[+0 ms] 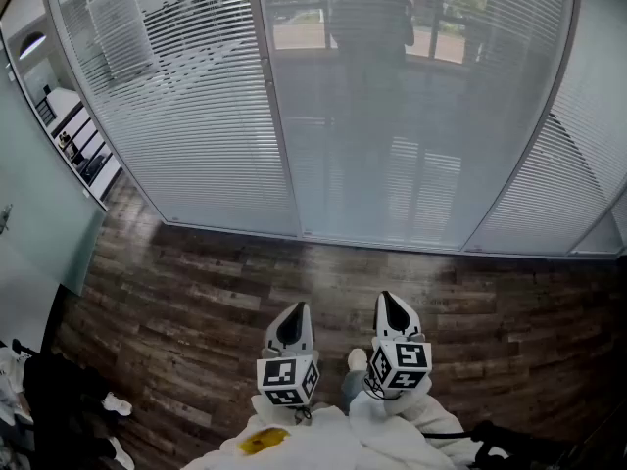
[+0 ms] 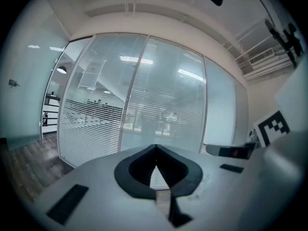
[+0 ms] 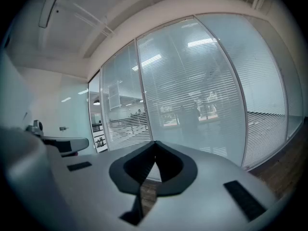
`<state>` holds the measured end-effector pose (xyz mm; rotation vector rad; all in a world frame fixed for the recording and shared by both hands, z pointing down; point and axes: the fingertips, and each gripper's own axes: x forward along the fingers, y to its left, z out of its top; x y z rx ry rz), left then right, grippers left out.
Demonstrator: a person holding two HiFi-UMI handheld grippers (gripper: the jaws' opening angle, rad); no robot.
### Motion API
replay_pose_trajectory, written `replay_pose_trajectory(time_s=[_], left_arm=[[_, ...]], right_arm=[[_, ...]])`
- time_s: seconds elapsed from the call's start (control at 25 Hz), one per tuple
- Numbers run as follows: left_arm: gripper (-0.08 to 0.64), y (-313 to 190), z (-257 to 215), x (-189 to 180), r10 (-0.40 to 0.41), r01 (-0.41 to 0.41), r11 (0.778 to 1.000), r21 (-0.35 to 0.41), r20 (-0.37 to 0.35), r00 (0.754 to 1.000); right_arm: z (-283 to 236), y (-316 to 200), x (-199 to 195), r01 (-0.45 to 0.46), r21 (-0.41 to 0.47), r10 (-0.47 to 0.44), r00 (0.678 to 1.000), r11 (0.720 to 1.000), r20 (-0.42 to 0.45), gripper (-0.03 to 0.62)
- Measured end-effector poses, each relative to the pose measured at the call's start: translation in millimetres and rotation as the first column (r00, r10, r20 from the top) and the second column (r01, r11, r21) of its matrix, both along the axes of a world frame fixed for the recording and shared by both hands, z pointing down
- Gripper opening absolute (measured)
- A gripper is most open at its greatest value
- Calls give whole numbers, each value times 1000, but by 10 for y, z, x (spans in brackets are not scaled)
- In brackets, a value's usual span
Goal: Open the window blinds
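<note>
White slatted window blinds hang shut behind tall glass panels that span the wall ahead. They also fill the left gripper view, blinds, and the right gripper view, blinds. My left gripper and right gripper are held side by side low over the wooden floor, well short of the glass, and point roughly level toward it. In each gripper's own view the jaws meet at the tip, left gripper and right gripper, with nothing between them. I see no cord or wand.
Dark wooden floor runs up to the glass. A frosted partition and white shelves stand at the left. A dark bag lies at the lower left. Metal frame posts divide the panels, and a person's reflection shows in the glass.
</note>
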<state>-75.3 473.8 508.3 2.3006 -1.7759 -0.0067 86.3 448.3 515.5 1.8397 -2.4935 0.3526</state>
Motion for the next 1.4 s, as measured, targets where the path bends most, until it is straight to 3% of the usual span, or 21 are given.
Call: replay_pose_trajectory(time_s=[0.2, 0.36, 0.52, 0.84, 1.12, 1.4], left_arm=[[2, -348, 78, -21, 20, -20, 1000, -9, -10, 1000], [2, -878, 132, 26, 52, -53, 999, -14, -25, 998], [1, -1573, 106, 104, 57, -57, 998, 1, -35, 998], [2, -3217, -130, 167, -19, 19, 1000, 5, -27, 999], [2, -4140, -205, 505, -17, 17, 1000, -1, -3, 1000], [2, -5123, -429, 390, 19, -19, 998, 64, -13, 1000]], right_arm=[[79, -376, 0, -16, -8, 16, 1000, 1000, 2, 11], [97, -974, -55, -2, -4, 2, 1000, 1000, 6, 11], [92, -1700, -24, 18, -3, -18, 1000, 1000, 1, 11], [-241, -3320, 41, 102, 28, -102, 995, 994, -4, 11], [-178, -4198, 471, 82, -19, -82, 996, 996, 27, 11], [-157, -5031, 448, 33, -45, -32, 999, 998, 26, 11]])
